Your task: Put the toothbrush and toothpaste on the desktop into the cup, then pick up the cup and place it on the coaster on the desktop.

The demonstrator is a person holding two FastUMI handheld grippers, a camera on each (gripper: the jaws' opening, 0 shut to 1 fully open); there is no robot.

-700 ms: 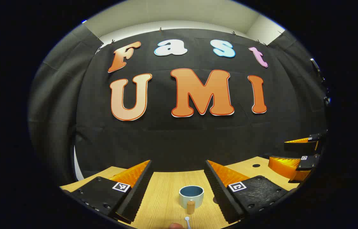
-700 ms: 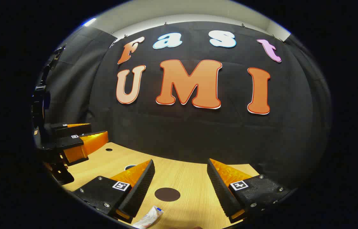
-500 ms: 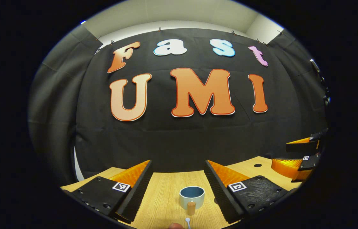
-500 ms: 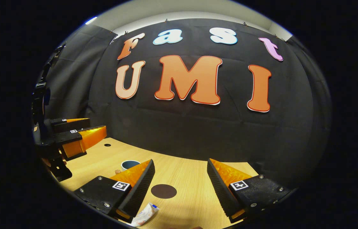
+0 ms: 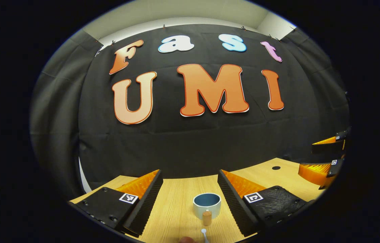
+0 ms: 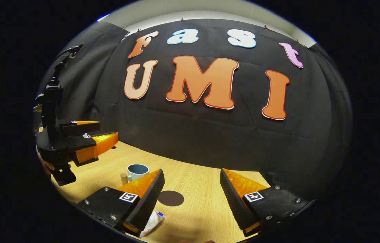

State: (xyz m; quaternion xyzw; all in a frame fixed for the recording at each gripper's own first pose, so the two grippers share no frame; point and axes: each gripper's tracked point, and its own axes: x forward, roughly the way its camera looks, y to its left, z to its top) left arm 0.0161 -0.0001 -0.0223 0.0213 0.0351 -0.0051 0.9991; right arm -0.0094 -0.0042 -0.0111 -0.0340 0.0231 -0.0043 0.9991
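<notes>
Change since earlier frames: we see both cameras tipped a little lower; in the right gripper view the cup now shows clear of the left finger, and the other claw at 9 o'clock sits higher in the frame.
Left claw [image 5: 190,199]: released, fingers spread wide, nothing between them; we see it hovering above the tabletop [image 5: 173,216]. In the right gripper view we also see it at 9 o'clock [image 6: 104,135], fingers apart, with part of a hand [image 6: 43,165] behind it.
Right claw [image 6: 191,199]: released, fingers spread wide, gripping nothing. In the left gripper view it appears at 3 o'clock [image 5: 314,155], fingers apart.
Cup [image 5: 207,205]: pale outside, blue inside, upright on the tabletop, at 6 o'clock in the left gripper view between the fingers; a wooden handle knob faces the camera. In the right gripper view it stands at 8 o'clock [image 6: 137,171], just behind the left finger.
Toothbrush [image 5: 204,234]: we see one white end at the bottom edge, 6 o'clock, near the cup's handle; the rest is cut off.
Toothpaste [image 6: 152,222]: white tube lying flat at 7 o'clock, partly under the left finger tip; we cannot tell whether they touch.
Coaster [image 6: 171,198]: dark round disc flat on the tabletop, between the fingers, bare, apart from the cup.
</notes>
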